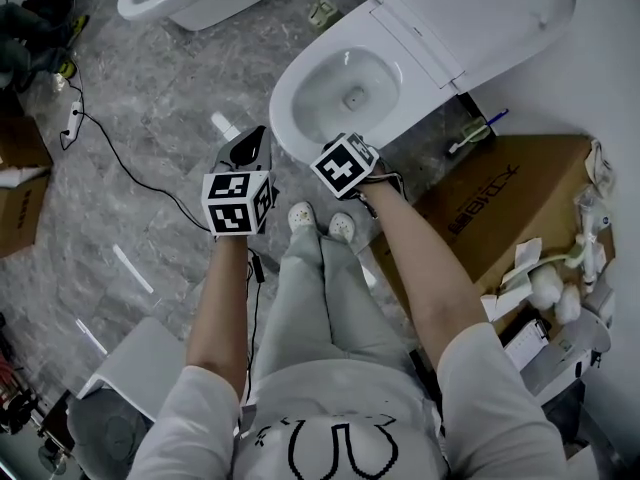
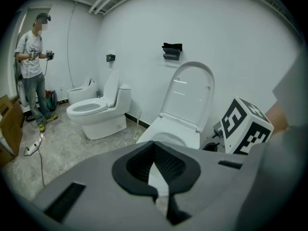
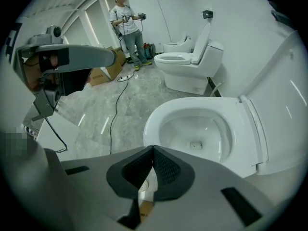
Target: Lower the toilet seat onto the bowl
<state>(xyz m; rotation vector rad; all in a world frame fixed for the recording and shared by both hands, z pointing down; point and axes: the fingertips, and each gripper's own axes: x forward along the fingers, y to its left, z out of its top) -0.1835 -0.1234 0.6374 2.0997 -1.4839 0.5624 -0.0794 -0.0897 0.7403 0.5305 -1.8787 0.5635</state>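
Lettering [image 1: 487, 200] on cardboard box [image 1: 545, 163] unreadable; toilet seat [image 1: 480, 13] stands upright.

Straight ahead of my left gripper [image 2: 154, 142] stands the toilet bowl [image 2: 166, 133], with its seat [image 2: 190, 93] upright behind it against the wall. A second toilet [image 2: 98, 112] sits ahead and to the left, and a person [image 2: 32, 66] stands farther left again. My right gripper [image 3: 153, 148] hangs just before the bowl's near rim, the seat off to its right. A cable [image 3: 115, 109] runs across the floor ahead to its left. A cardboard box [image 1: 500, 203] lies right of both grippers.
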